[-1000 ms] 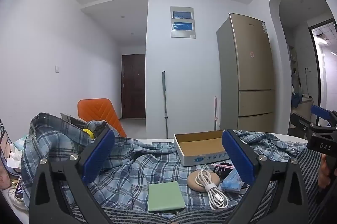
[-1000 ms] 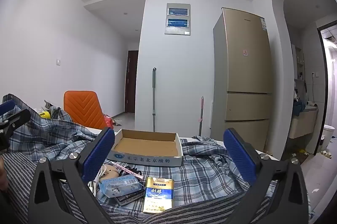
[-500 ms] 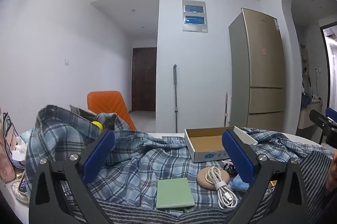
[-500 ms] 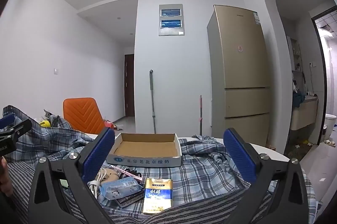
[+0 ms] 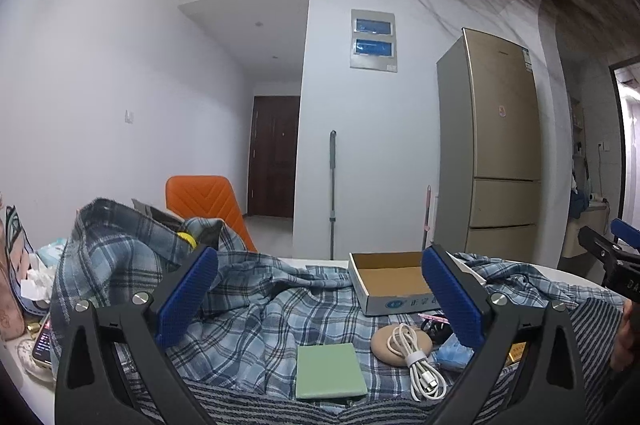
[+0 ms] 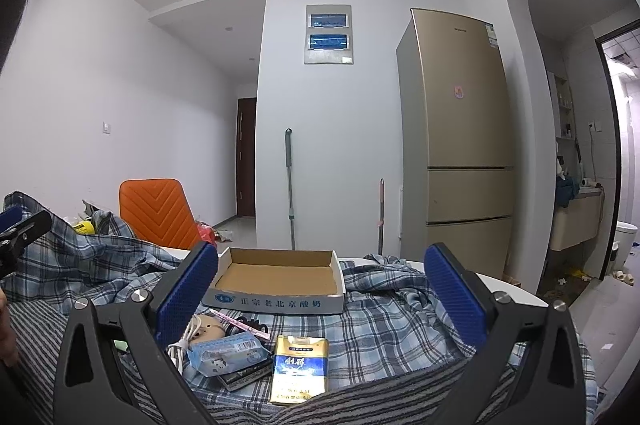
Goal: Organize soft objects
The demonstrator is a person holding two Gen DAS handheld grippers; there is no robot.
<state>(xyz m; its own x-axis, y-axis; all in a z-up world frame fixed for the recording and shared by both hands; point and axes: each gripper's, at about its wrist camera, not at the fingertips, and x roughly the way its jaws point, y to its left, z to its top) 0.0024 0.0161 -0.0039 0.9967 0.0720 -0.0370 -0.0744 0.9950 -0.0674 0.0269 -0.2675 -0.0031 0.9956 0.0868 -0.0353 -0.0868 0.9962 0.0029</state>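
A blue plaid shirt (image 5: 256, 309) lies crumpled over the table, also in the right wrist view (image 6: 384, 317). A dark striped cloth (image 5: 248, 401) lies at the near edge, also in the right wrist view (image 6: 36, 329). My left gripper (image 5: 320, 301) is open and empty, held above the plaid shirt. My right gripper (image 6: 322, 297) is open and empty above the clutter. The right gripper shows at the right edge of the left wrist view (image 5: 612, 257).
On the shirt lie an open cardboard box (image 6: 280, 279), a green pad (image 5: 330, 371), a white cable on a tan disc (image 5: 404, 343), a tissue pack (image 6: 226, 351) and a cigarette pack (image 6: 300, 369). An orange chair (image 5: 204, 201) and a fridge (image 6: 460, 145) stand behind.
Both wrist views have tilted upward and shifted slightly; the person's hair now covers the top of the left wrist view. Both grippers stay open and nothing on the table has moved.
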